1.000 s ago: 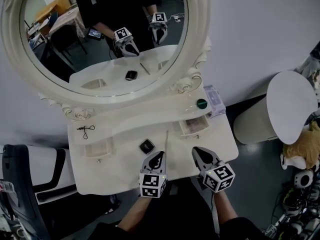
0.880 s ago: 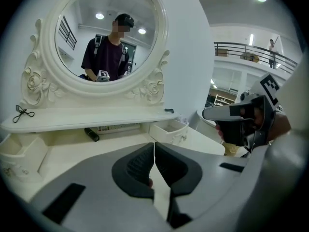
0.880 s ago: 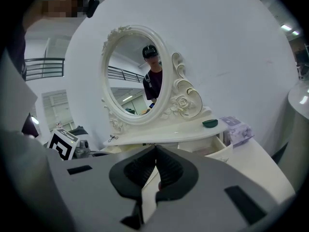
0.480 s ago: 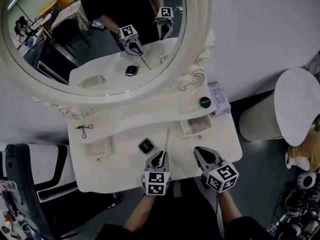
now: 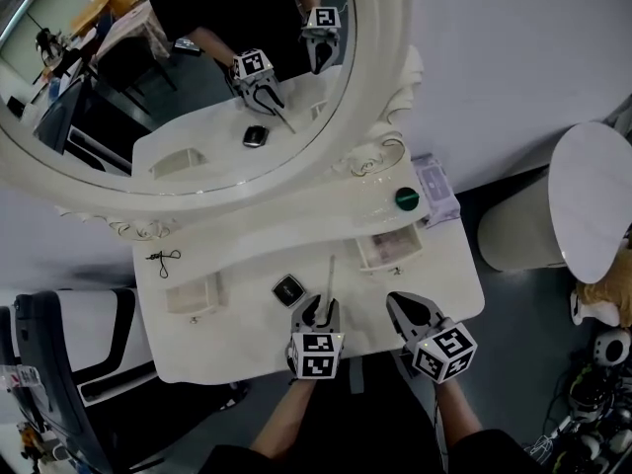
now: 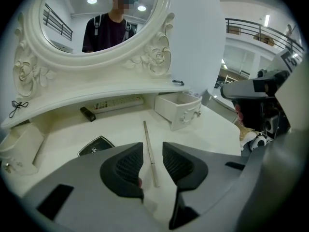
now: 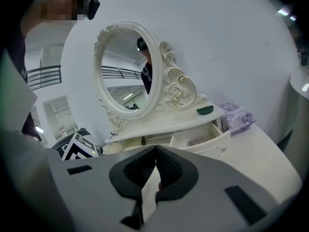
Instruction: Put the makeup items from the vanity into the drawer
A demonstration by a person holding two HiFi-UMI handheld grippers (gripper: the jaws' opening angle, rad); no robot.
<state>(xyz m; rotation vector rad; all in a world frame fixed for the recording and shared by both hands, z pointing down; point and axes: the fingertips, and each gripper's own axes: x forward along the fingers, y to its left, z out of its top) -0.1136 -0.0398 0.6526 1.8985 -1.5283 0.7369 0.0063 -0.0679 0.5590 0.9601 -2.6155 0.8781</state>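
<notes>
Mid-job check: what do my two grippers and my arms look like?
The left gripper and right gripper match: grey wedge-shaped jaws lined with black ribbed pads, each carrying a white cube printed with black square markers. No cables show. The person wears a dark top, with the forearms unsleeved.

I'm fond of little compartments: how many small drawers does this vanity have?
2. The left drawer stands pulled out under the shelf's left end, the right drawer under its right end. More may be hidden.
</notes>
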